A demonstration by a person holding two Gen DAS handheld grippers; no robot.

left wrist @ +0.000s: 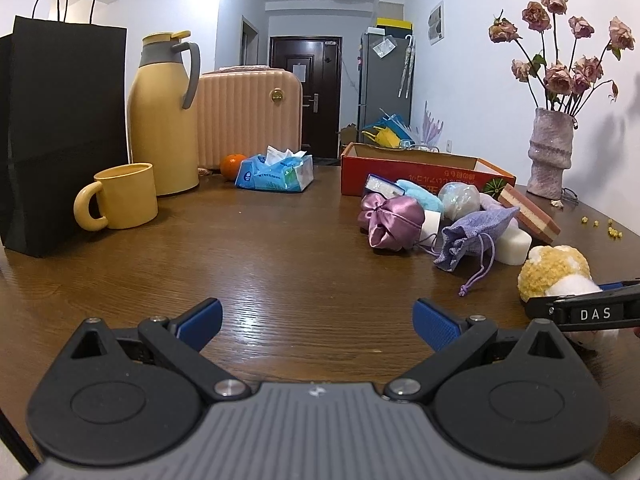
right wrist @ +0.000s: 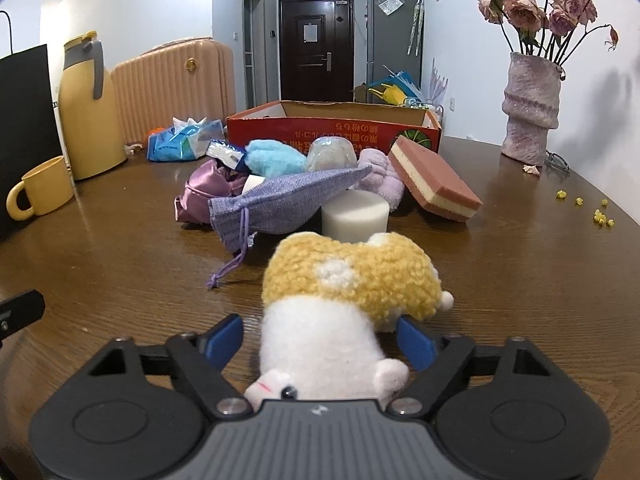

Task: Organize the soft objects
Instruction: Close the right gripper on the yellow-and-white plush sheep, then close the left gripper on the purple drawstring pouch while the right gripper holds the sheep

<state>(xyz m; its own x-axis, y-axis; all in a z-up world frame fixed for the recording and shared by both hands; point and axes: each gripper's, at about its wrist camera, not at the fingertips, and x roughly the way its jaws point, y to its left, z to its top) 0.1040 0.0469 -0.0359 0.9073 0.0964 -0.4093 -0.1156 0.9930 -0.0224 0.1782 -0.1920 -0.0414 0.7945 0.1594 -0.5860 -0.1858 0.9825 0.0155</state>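
Plush toy [right wrist: 344, 304] lengthwise between right gripper [right wrist: 320, 340] fingers, head toward camera.

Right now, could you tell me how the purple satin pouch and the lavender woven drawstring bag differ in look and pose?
The purple satin pouch is glossy and reflective; the lavender woven drawstring bag is matte with a coarse weave. The satin pouch sits bunched into a rounded bundle, whereas the woven bag lies flatter and elongated, propped over a white foam block. The woven bag's cord trails loose onto the table; the satin pouch's does not. Both are purple-toned drawstring pouches in one pile.
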